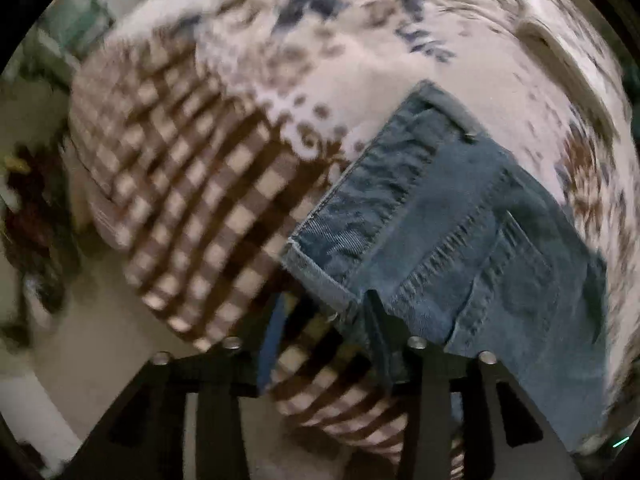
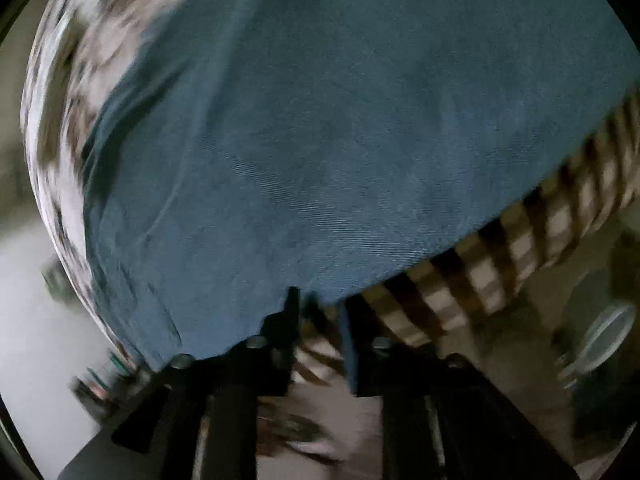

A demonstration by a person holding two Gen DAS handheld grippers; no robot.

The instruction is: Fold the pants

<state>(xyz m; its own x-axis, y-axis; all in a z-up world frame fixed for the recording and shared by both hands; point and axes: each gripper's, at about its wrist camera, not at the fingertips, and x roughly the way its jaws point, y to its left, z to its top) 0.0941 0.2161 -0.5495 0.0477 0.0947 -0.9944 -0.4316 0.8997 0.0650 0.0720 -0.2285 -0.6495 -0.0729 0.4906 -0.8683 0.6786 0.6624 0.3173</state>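
Observation:
The blue denim pants [image 1: 452, 216] lie folded on a bed with a patterned white, brown and blue cover [image 1: 320, 40]. In the left wrist view a hem and a back pocket show, and my left gripper [image 1: 324, 320] is open just at the near corner of the denim, its right finger against the cloth edge. In the right wrist view the pants [image 2: 320, 140] fill most of the frame as smooth denim. My right gripper [image 2: 320, 316] is open at the near edge of the denim, with nothing between its fingers.
A brown and cream checked blanket [image 1: 192, 184] hangs over the bed edge under and beside the pants; it also shows in the right wrist view [image 2: 500, 248]. Pale floor [image 1: 100, 340] lies below the bed. A round pale object [image 2: 604, 340] sits at lower right.

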